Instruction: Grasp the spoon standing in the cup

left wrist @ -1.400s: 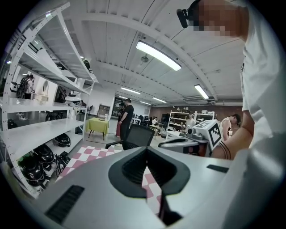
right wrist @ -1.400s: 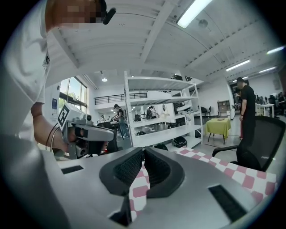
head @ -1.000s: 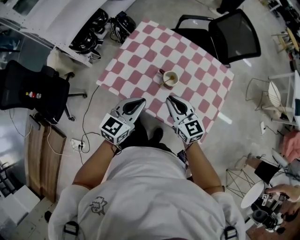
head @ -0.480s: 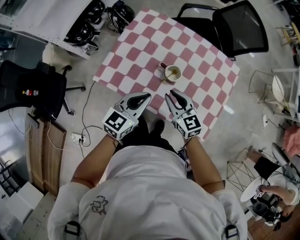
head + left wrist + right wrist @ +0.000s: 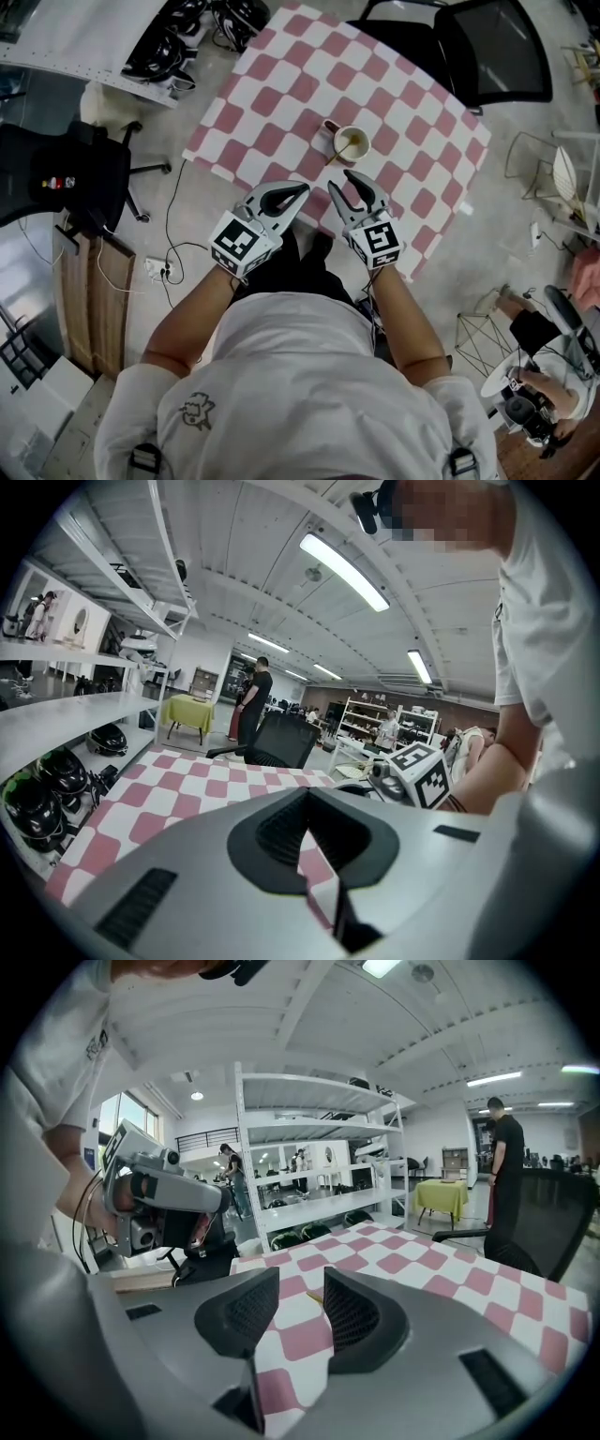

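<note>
At the near edge of the table [image 5: 281,84], the right gripper [image 5: 339,180], jaws just opened and empty, might bump the cup [image 5: 355,143], toppling the spoon [image 5: 343,152].

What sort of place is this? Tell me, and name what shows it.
Probably an open lab or workshop rather than a home. White shelving racks line one side, a black office chair stands by the checkered table, loose cables trail nearby, and long strip lights run overhead.

Lab workshop, white storage shelving [image 5: 319,1138], office chairs [image 5: 495,49], strip lights [image 5: 343,571]
</note>
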`<state>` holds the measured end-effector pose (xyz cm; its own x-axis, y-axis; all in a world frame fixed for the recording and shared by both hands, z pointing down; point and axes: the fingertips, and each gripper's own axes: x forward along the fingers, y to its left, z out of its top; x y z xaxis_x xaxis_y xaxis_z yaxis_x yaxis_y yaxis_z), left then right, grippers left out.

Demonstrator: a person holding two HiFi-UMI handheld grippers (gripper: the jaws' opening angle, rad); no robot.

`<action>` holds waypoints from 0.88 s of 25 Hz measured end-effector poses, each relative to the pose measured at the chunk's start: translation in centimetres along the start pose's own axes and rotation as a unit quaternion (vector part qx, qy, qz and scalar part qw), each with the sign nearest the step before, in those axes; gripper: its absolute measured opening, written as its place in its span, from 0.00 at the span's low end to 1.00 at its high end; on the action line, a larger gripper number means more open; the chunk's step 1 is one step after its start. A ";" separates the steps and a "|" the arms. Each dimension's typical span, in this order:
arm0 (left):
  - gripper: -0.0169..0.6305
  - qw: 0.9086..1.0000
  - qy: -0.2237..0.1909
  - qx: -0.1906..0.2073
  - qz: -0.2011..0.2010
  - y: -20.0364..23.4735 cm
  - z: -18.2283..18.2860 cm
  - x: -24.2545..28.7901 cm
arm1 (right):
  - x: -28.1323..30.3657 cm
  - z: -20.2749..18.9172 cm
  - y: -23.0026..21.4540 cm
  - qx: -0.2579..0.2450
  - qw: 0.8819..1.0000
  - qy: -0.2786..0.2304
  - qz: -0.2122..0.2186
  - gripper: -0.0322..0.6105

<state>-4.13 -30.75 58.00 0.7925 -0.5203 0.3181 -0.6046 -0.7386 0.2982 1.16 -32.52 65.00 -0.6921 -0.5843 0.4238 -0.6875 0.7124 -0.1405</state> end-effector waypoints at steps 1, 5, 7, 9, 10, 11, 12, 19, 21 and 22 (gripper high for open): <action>0.05 1.000 0.001 -0.002 0.000 0.2 -0.1 0.2 | 0.3 -0.2 -0.2 -0.001 1.000 0.005 -0.003 0.28; 0.05 1.000 0.005 -0.008 -0.003 0.8 -0.8 1.0 | 1.8 -1.2 -0.6 -0.008 1.000 0.018 -0.011 0.28; 0.05 1.000 0.005 -0.012 -0.003 1.2 -1.1 1.4 | 2.5 -1.6 -0.7 -0.014 1.000 0.021 -0.013 0.29; 0.05 1.000 0.006 -0.017 -0.002 1.5 -1.4 1.6 | 3.0 -1.8 -0.8 -0.016 0.999 0.024 -0.013 0.29; 0.05 1.000 0.007 -0.020 -0.002 1.6 -1.5 1.7 | 3.2 -1.9 -0.8 -0.017 0.999 0.026 -0.012 0.29; 0.05 1.000 0.008 -0.022 -0.001 1.7 -1.7 1.8 | 3.4 -2.1 -0.7 -0.017 0.999 0.028 -0.010 0.30; 0.05 1.000 0.009 -0.023 -0.002 1.8 -1.8 1.8 | 3.7 -2.2 -0.7 -0.016 0.999 0.029 -0.008 0.30; 0.05 0.999 0.012 -0.033 -0.002 2.4 -2.5 2.3 | 4.8 -2.5 -1.4 -0.031 0.999 0.035 -0.015 0.30; 0.05 0.999 0.014 -0.034 -0.002 2.6 -2.7 2.4 | 5.1 -2.6 -1.6 -0.036 0.999 0.036 -0.017 0.30; 0.05 0.999 0.015 -0.035 -0.002 2.7 -2.7 2.4 | 5.2 -2.7 -1.6 -0.039 0.998 0.037 -0.018 0.30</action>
<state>-4.07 -32.85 62.05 0.7930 -0.5035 0.3430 -0.6061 -0.7087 0.3610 -0.79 -35.67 69.81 -0.6474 -0.5817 0.4924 -0.6904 0.7213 -0.0557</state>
